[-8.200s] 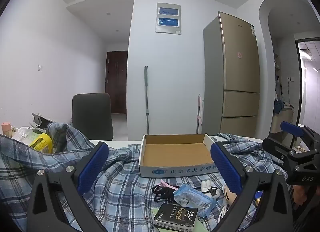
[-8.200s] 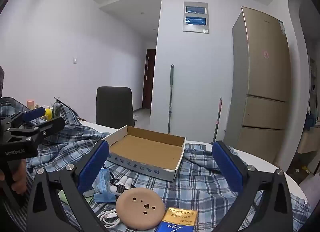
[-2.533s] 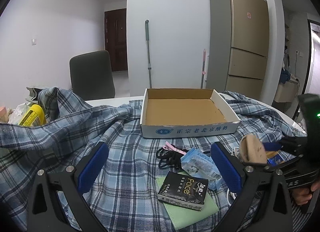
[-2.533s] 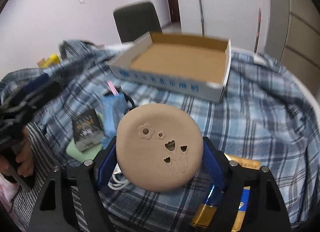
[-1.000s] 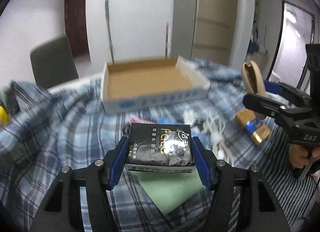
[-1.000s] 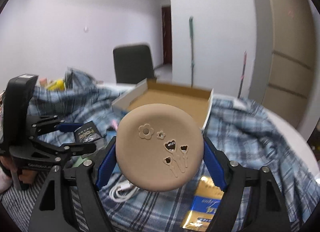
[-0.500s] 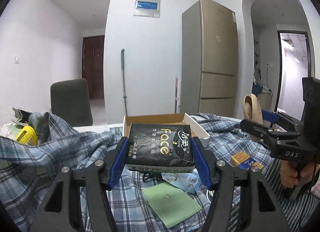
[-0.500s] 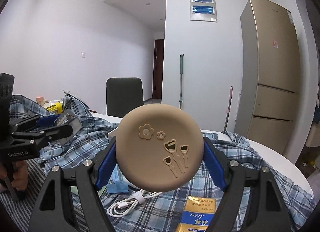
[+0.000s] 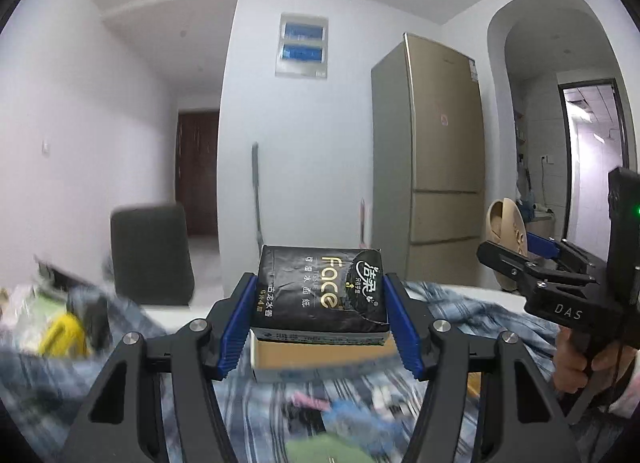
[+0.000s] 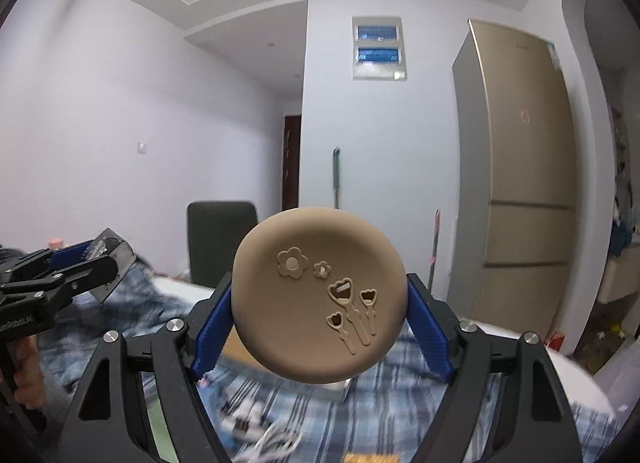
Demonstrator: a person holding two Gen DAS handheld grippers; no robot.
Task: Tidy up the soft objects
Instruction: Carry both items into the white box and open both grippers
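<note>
My left gripper (image 9: 320, 323) is shut on a black "Face" tissue pack (image 9: 320, 289) and holds it up above the table. The cardboard box (image 9: 316, 355) shows just under the pack. My right gripper (image 10: 320, 327) is shut on a round tan silicone pad (image 10: 318, 297) with flower and heart cut-outs, held upright in the air. The right gripper with the pad (image 9: 506, 237) shows at the right of the left wrist view. The left gripper with the pack (image 10: 106, 263) shows at the left of the right wrist view.
A blue plaid shirt (image 9: 472, 307) covers the white table (image 10: 576, 379). On it lie a green pad (image 9: 320, 451), a white cable (image 10: 276, 443) and a yellow packet (image 10: 370, 457). A yellow bottle (image 9: 62, 335) sits at the left. A dark chair (image 9: 150, 253) and a fridge (image 9: 432, 167) stand behind.
Both grippers have lifted and tilted up with their loads. The tissue pack, picked off the green pad a second ago, now hides most of the box. The table view has dropped low and blurred.
</note>
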